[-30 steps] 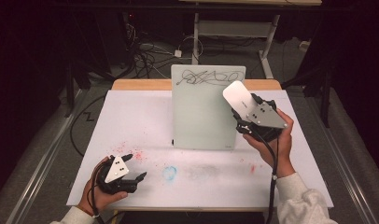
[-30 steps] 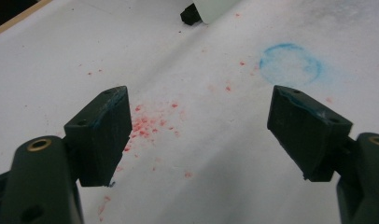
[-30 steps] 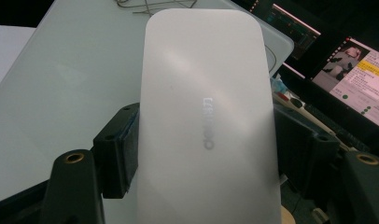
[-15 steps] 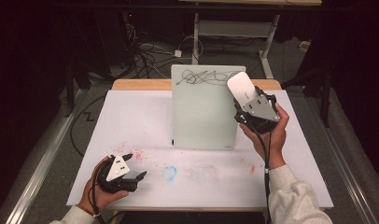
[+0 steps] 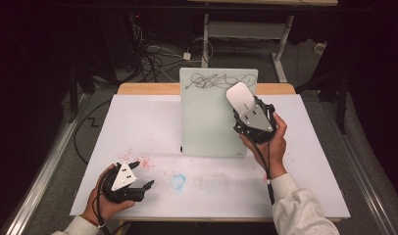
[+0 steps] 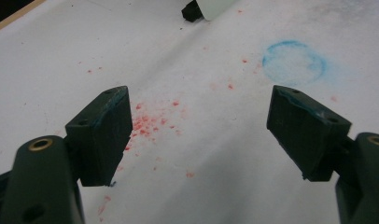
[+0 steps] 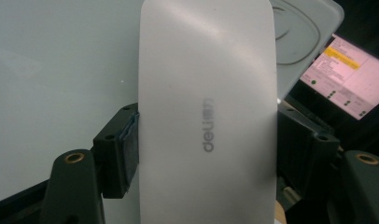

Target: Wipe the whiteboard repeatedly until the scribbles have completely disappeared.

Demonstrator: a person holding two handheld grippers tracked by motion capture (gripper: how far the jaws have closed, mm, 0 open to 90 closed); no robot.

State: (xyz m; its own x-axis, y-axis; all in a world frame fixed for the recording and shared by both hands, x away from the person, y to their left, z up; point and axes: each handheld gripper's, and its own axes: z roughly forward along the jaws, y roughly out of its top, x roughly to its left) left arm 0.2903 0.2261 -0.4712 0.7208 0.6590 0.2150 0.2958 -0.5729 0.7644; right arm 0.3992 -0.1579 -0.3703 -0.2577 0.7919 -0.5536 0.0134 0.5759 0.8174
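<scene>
- Item: white oblong plastic board eraser [image 5: 239,98], printed "deli" on its smooth back; clamped across its short width between the jaws of the right gripper [image 5: 250,117], one pad on each long edge.
- Long axis: runs straight out from the jaws toward 12 o'clock in the right gripper view; in the high view it tilts toward 11 o'clock.
- Target: pale green upright glass writing board [image 5: 217,115] with a black scribble [image 5: 219,80] along its top edge. The eraser's tip sits at the right end of that scribble, which stretches off toward 9 o'clock; whether it touches the glass cannot be told.
- Nearer hand: the right, by far.
- Left gripper [image 5: 138,179]: jaws spread wide, holding nothing, low over the white paper-covered table [image 5: 138,122] at 7 o'clock of the board, near red specks [image 6: 148,123] and a blue ring smudge [image 6: 294,62].
</scene>
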